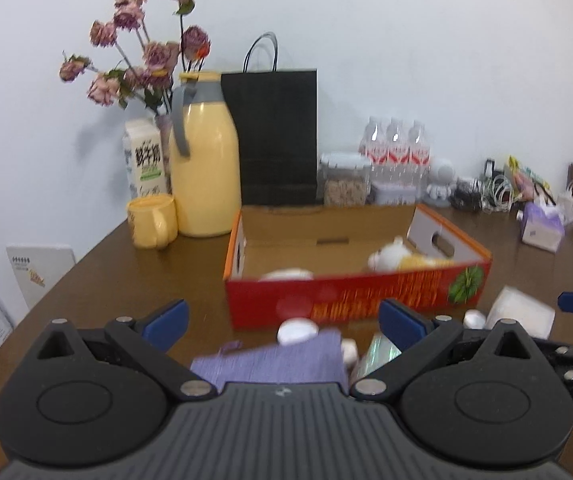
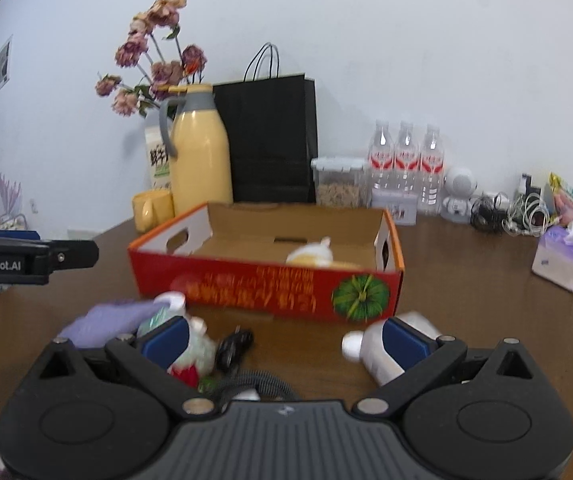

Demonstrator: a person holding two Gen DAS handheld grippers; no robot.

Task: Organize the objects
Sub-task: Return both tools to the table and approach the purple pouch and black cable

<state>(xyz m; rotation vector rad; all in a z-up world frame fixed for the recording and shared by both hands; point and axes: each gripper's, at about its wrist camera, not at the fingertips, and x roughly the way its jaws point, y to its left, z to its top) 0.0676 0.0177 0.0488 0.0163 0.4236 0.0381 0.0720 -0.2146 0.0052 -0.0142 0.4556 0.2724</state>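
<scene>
1. Brown wooden table (image 1: 134,264) carries a red cardboard box (image 2: 270,288), open at the top, near its middle.
2. Inside the box, a white and yellow soft toy (image 1: 390,258) lies toward one end; a second pale item at the near wall is too blurred to identify.
3. Left gripper (image 1: 282,322) is spread wide and holds nothing. It hangs over a purple cloth (image 1: 274,360) lying on the table just in front of the box.
4. Right gripper (image 2: 284,334) is likewise spread wide and empty. A white bottle (image 2: 378,350) lies on its side by the one finger; a small white and red toy (image 2: 196,354) and a black object (image 2: 234,346) lie by the other.
5. White cap (image 1: 296,330) sits just beyond the cloth, close to the box's front wall.
6. Along the table's far edge, against the wall, stand a yellow jug (image 1: 204,172), a yellow mug (image 1: 152,222), a milk carton (image 1: 144,160), a vase of dried flowers (image 1: 146,52), a black paper bag (image 1: 274,136), a clear food jar (image 2: 340,182) and three water bottles (image 2: 406,160).
7. Purple tissue pack (image 2: 562,258) rests toward the right edge.
</scene>
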